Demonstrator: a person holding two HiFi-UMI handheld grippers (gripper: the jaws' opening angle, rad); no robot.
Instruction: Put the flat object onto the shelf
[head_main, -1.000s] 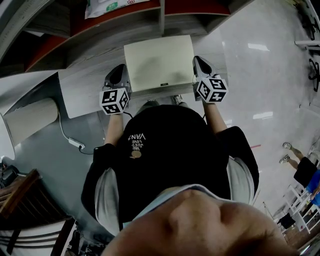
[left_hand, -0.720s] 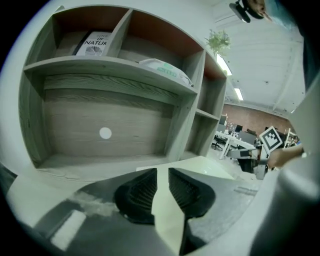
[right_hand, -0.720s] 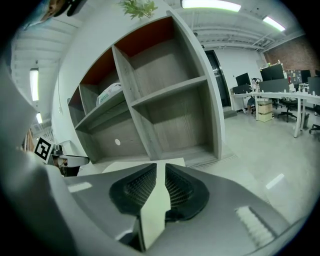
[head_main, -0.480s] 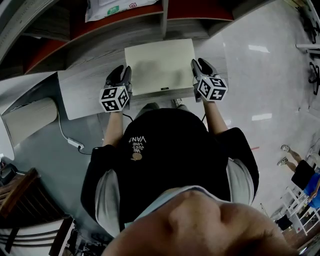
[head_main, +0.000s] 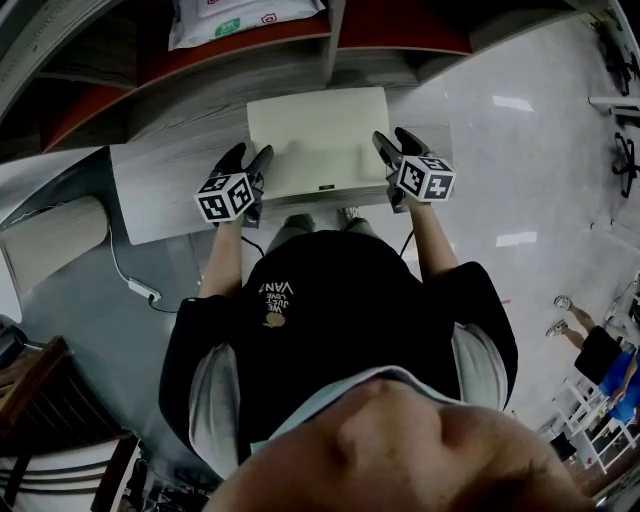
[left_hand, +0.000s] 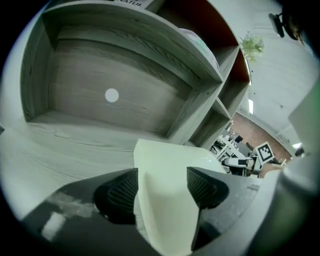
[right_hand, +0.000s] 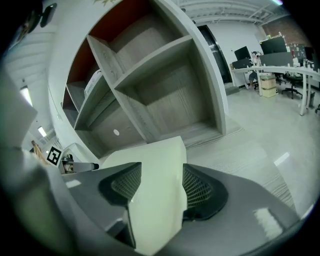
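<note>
while flat object (head_main: 318, 130) sits on shelf (head_main: 165, 185), l claw (head_main: 250, 156), r claw (head_main: 393, 140) opening astride it.

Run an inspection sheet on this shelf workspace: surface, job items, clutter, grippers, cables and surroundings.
Surface: grey wood-grain shelf board, with open compartments behind it.
Job's things: flat cream panel, lying flat on the board.
Clutter: white printed bag in the red-lined compartment beyond the panel.
Grippers: left gripper and right gripper at the panel's two sides; jaws opening, a panel edge between each pair.
Cables: white cable trailing on the floor at left.
Surroundings: glossy pale floor; people standing at the far right.
</note>
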